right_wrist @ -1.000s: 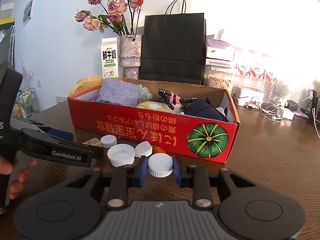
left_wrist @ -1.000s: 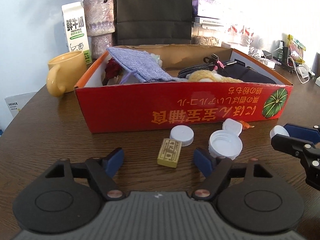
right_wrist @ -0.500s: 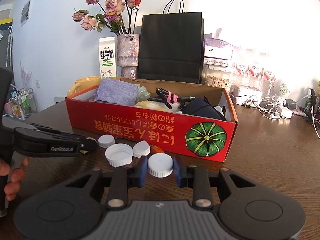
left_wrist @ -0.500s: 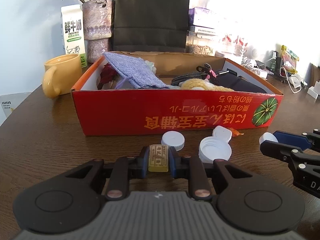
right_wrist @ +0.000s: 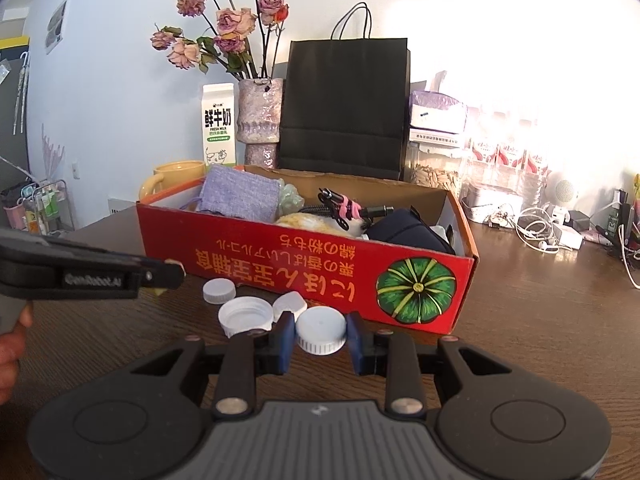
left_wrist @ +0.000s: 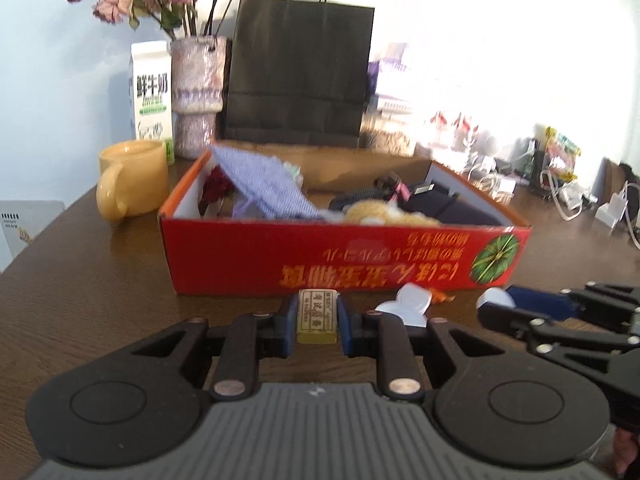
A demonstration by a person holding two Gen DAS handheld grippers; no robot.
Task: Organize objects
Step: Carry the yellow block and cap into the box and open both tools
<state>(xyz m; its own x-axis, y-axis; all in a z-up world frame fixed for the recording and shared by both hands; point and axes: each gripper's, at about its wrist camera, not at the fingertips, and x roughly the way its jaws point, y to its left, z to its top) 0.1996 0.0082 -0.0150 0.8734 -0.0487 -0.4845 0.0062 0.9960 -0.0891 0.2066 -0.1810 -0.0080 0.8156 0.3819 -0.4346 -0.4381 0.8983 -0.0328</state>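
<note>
Left tool [left_wrist: 318,318]: jaws have just been closing and are now clamped on the small yellow block [left_wrist: 317,315], a printed label on its top face; block held clear of the counter [left_wrist: 100,280], just in front of the red cardboard box [left_wrist: 340,256].

Right tool [right_wrist: 321,335]: jaws clamped on a white ribbed bottle cap [right_wrist: 321,330], near the front wall of the same box, below the green pumpkin print.

Loose on the counter, between the two tools and along the box's front wall: one small white cap [right_wrist: 219,290], one larger open white lid [right_wrist: 245,316] lying hollow side up, one white flip-top cap [right_wrist: 290,305] touching the larger lid. A scrap of orange shows beside the flip-top cap in the left wrist view; what it is cannot be told.

Red cardboard box, open top, standing mid-counter, holding: lilac knitted pouch [right_wrist: 240,199] at its left end, a yellowish soft item [left_wrist: 384,214], black cable with pink tie [right_wrist: 348,210], dark pouch [right_wrist: 408,234] at its right end.

Behind the box, toward the counter's far edge: yellow mug [left_wrist: 132,178], milk carton [right_wrist: 218,124], vase [right_wrist: 260,120] of dried roses, black paper bag [right_wrist: 344,108]. Far right edge: tangled white cables and chargers [right_wrist: 540,232].

A hand [right_wrist: 10,344] grips the left tool's handle, seen at the left margin of the right wrist view.
</note>
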